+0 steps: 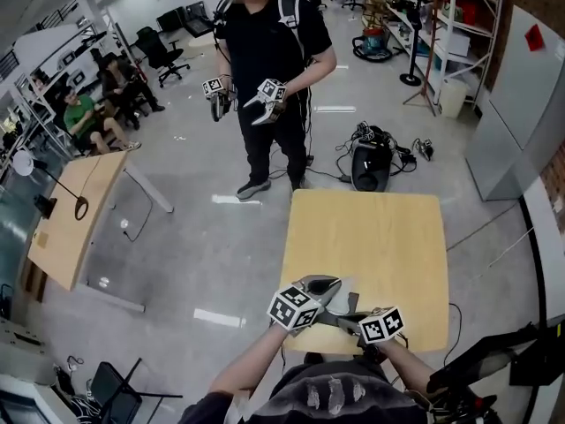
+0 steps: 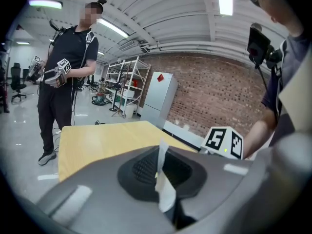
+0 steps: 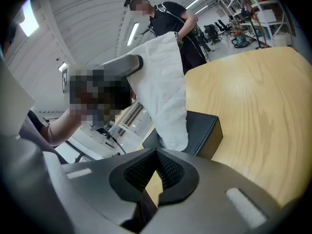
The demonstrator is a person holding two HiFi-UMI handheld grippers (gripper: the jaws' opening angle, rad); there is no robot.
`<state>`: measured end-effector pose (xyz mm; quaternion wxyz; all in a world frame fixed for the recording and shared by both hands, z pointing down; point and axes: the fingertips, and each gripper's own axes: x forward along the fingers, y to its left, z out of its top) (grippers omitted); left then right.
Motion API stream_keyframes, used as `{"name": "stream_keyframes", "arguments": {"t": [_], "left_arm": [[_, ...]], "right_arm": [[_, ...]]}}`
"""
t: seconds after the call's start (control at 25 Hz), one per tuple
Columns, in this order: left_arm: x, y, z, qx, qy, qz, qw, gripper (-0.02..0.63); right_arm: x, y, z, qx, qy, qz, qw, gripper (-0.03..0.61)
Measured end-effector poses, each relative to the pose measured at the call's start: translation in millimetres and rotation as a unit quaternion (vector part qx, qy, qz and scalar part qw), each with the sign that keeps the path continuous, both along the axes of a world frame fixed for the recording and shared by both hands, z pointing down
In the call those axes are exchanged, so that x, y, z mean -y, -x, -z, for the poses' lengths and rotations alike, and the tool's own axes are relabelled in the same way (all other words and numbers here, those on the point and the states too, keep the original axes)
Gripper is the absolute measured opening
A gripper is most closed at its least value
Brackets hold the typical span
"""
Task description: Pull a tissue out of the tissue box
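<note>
A black tissue box [image 3: 202, 128] lies near the front edge of the wooden table [image 1: 371, 228]. A white tissue [image 3: 163, 91] stretches up out of it to my left gripper [image 3: 131, 65], which is shut on the tissue's top end. In the left gripper view a strip of that tissue [image 2: 165, 191] runs between the closed jaws of my left gripper [image 2: 163, 152]. In the head view my left gripper [image 1: 334, 283] is over the box [image 1: 353, 303], with my right gripper [image 1: 349, 318] just behind it. My right gripper [image 3: 156, 152] is shut, empty, at the box's near edge.
A person [image 1: 269, 60] stands beyond the table's far edge with a gripper in each hand. A black device with cables [image 1: 371, 162] lies on the floor near that edge. Another wooden table [image 1: 75, 210] stands to the left, with seated people behind it.
</note>
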<state>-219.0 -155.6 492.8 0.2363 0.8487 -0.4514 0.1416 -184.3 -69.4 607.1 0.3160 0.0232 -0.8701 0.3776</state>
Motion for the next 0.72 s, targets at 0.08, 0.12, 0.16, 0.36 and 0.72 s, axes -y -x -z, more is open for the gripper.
{"name": "stream_keyframes", "arguments": {"t": [0.08,0.12,0.16,0.36,0.72], "left_arm": [[1,0,3,0.0,-0.003,0.001,1.0,0.003],[0,-1,4,-0.001,-0.003,0.002,1.0,0.003],[-1,-2,4,-0.002,-0.003,0.002,1.0,0.003],[-9,-9,6,-0.005,-0.014,-0.003,0.9999,0.003],[15,-20,58,-0.033,-0.044,-0.01,0.9984,0.003]], "right_arm": [[0,-1,1,0.002,0.002,0.001,1.0,-0.003],[-1,-1,1,0.003,0.003,0.001,1.0,-0.003],[-3,-2,1,0.003,0.004,0.001,1.0,-0.003],[-10,-4,-6,0.016,-0.002,0.0,1.0,-0.003],[8,-4,10,0.019,0.005,-0.01,1.0,-0.003]]}}
